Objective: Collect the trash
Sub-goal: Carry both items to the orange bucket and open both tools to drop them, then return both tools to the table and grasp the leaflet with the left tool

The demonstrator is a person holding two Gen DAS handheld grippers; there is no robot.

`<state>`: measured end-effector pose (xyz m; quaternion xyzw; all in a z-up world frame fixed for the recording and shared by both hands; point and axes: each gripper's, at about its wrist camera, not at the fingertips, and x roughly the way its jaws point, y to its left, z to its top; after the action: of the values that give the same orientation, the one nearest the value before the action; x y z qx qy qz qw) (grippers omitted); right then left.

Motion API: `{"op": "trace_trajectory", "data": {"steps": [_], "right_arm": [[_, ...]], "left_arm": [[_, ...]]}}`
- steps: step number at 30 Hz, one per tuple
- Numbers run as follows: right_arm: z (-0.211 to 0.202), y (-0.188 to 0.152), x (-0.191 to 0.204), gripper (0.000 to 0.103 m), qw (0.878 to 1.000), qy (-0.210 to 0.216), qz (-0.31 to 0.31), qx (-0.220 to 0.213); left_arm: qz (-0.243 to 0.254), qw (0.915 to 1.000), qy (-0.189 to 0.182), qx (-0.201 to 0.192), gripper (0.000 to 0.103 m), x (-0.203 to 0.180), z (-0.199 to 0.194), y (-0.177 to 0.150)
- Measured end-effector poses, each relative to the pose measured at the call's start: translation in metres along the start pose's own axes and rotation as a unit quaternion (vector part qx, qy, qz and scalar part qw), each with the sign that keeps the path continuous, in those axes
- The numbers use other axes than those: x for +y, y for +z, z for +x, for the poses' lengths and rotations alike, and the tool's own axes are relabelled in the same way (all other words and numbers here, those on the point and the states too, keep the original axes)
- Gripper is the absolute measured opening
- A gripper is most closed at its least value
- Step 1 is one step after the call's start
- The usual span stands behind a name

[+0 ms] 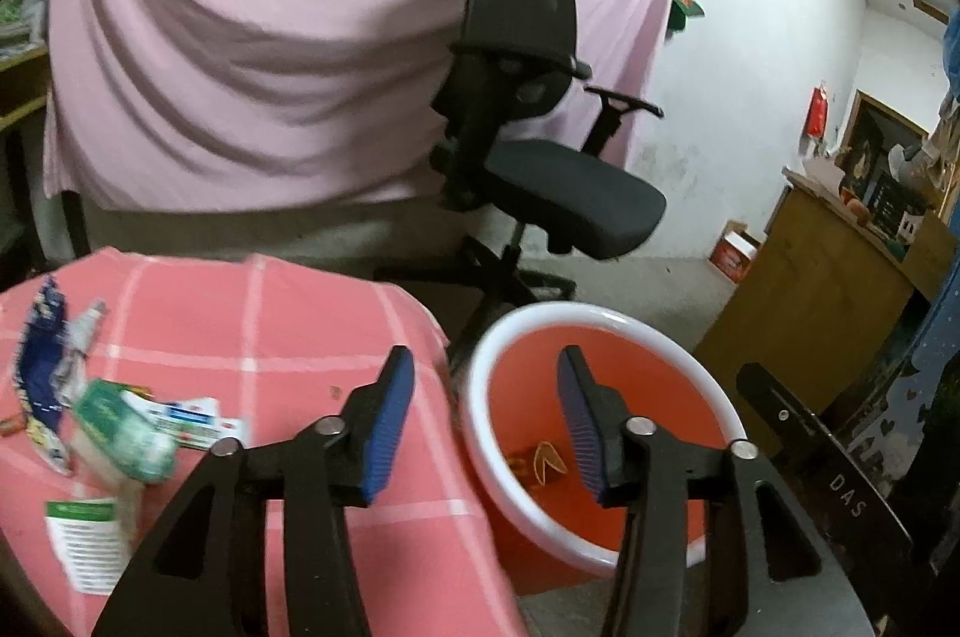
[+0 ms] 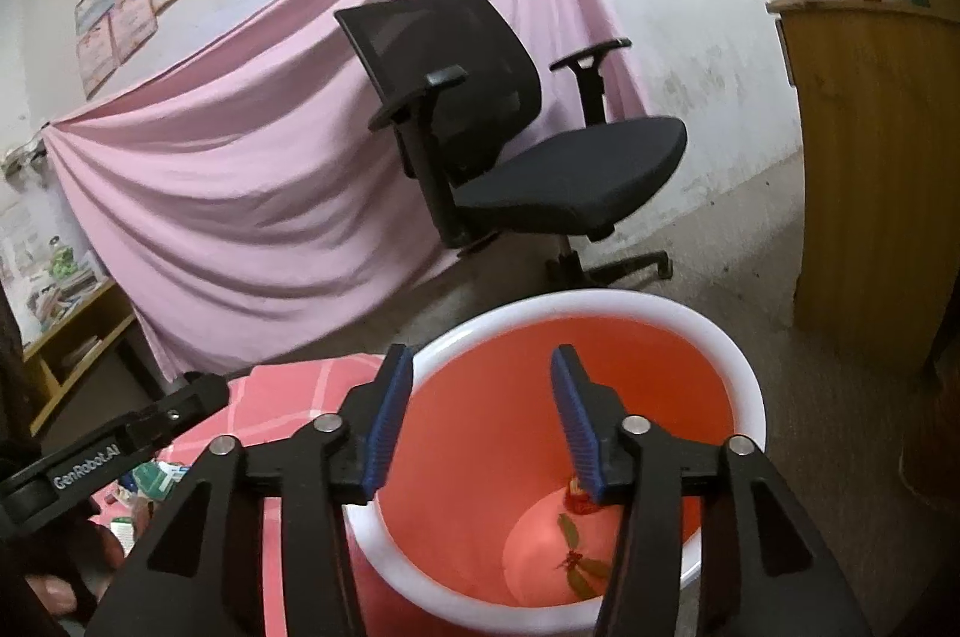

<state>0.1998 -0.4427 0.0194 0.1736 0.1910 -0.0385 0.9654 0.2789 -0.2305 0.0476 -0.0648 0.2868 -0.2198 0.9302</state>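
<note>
- Both tools are up at the orange bin (image 2: pixel 600 337), the one with the white rim standing on the floor right against the edge of the tabletop (image 1: pixel 270 313) and its pink checked cloth.
- Right tool (image 2: pixel 480 418): spread apart over the mouth of the bin, nothing between its blue pads. Below it a few scraps lie on the bin's bottom (image 2: pixel 576 547), one red, some greenish.
- Left tool (image 1: pixel 486 427): also released and empty, straddling the line where the cloth meets the bin's rim. I can see one dark wrapper (image 1: pixel 543 463) with a yellow mark low inside the bin from this side.
- The rest of the trash is on the tabletop, well off to the left: a blue foil wrapper (image 1: pixel 42 373), a crumpled green-and-white packet (image 1: pixel 123 430), a flat printed carton strip (image 1: pixel 192 418) and a white leaflet with a green header (image 1: pixel 84 541), all close together, some overlapping.
- By my reckoning all of it is light and flimsy. The foil will be slick and crinkly, so pinch a raised fold rather than a flat face.
- The green packet looks soft and bulky, the easiest bite: take it across its puffed middle.
- The leaflet lies flat on the cloth; I'd catch a corner or edge, mind not to snag the cloth with it.
</note>
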Motion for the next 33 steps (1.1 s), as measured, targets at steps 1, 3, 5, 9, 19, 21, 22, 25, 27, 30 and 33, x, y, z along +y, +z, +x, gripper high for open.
{"op": "trace_trajectory", "data": {"steps": [1,3,5,9,19,21,22,25,27,30,33], "right_arm": [[-0.001,0.001,0.003,0.053,1.0,0.003,-0.001,-0.004],[-0.002,0.002,0.009,0.075,1.0,0.005,-0.005,-0.011],[-0.008,0.003,0.018,0.088,1.0,0.003,-0.011,-0.027],[-0.014,0.004,0.039,0.093,0.998,0.022,-0.022,-0.05],[-0.031,-0.004,0.098,0.103,0.987,0.082,-0.075,-0.114],[-0.036,-0.006,0.109,0.103,0.984,0.097,-0.084,-0.128],[-0.038,-0.008,0.114,0.103,0.982,0.103,-0.087,-0.135],[-0.044,-0.011,0.13,0.103,0.975,0.124,-0.098,-0.157],[-0.046,-0.015,0.14,0.103,0.971,0.135,-0.109,-0.165],[-0.047,-0.022,0.155,0.103,0.965,0.15,-0.128,-0.17],[-0.046,-0.031,0.17,0.103,0.96,0.156,-0.159,-0.167]], "left_arm": [[0.0,1.0,0.004,-0.009,0.046,0.003,-0.006,0.0],[0.001,0.9997,0.011,-0.024,0.047,0.01,-0.018,0.0],[0.003,0.999,0.021,-0.039,0.053,0.017,-0.032,-0.002],[0.001,0.9949,0.05,-0.087,0.072,0.036,-0.066,-0.005],[-0.017,0.9785,0.11,-0.173,0.101,0.089,-0.13,-0.018],[-0.02,0.9752,0.122,-0.183,0.101,0.1,-0.141,-0.022],[-0.021,0.9738,0.127,-0.188,0.101,0.104,-0.146,-0.025],[-0.021,0.9689,0.142,-0.201,0.101,0.118,-0.162,-0.033],[-0.02,0.9659,0.153,-0.208,0.101,0.125,-0.172,-0.04],[-0.016,0.9625,0.166,-0.214,0.101,0.133,-0.182,-0.05],[-0.013,0.9606,0.175,-0.215,0.101,0.142,-0.187,-0.057]]}}
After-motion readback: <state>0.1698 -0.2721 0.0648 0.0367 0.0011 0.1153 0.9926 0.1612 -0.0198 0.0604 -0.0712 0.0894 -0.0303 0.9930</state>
